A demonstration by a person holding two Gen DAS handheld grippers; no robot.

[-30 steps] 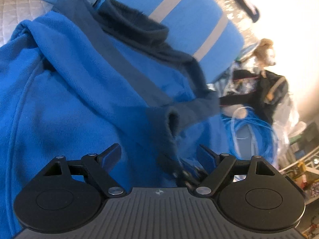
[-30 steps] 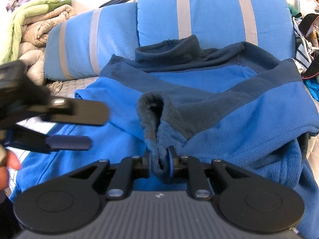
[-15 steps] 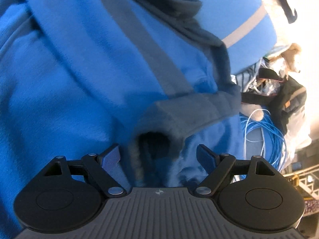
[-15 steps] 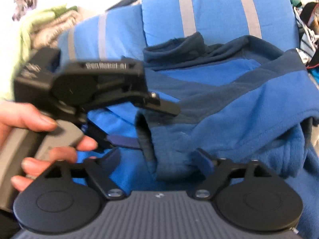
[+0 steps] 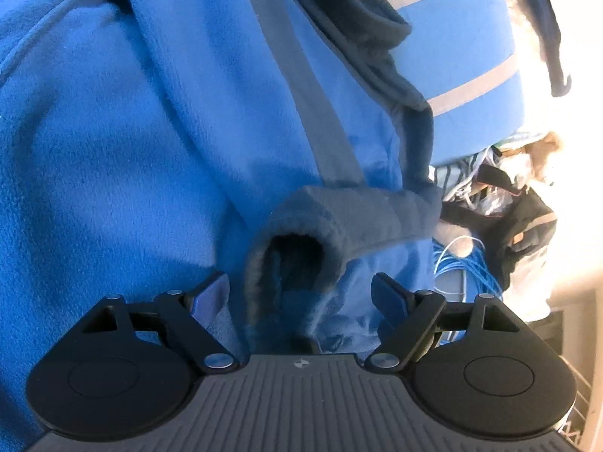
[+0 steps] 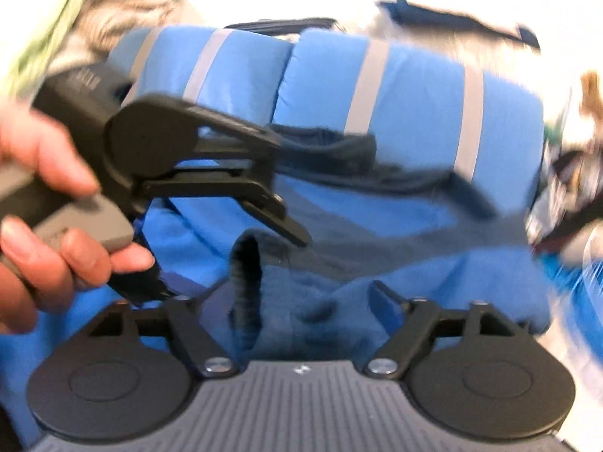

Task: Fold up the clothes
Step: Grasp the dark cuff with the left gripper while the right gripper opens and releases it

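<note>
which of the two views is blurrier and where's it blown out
Right wrist view is blurrier: the striped pillows and fleece jacket smear sideways, and the top edge is washed white. Left wrist view is sharp on the sleeve cuff, blown out only at right.

So the fleece jacket (image 5: 113,150) is bright blue with darker navy-grey bands, plus a navy collar (image 5: 358,30) and a greyish-navy cuff (image 5: 301,226). Far behind it, the pillows (image 6: 414,86) are lighter blue with pale grey stripes. Grippers are black with dark blue finger pads (image 5: 388,295). Bundle of blue cable (image 5: 463,271) off right, greenish blanket (image 6: 49,26) far left.
</note>
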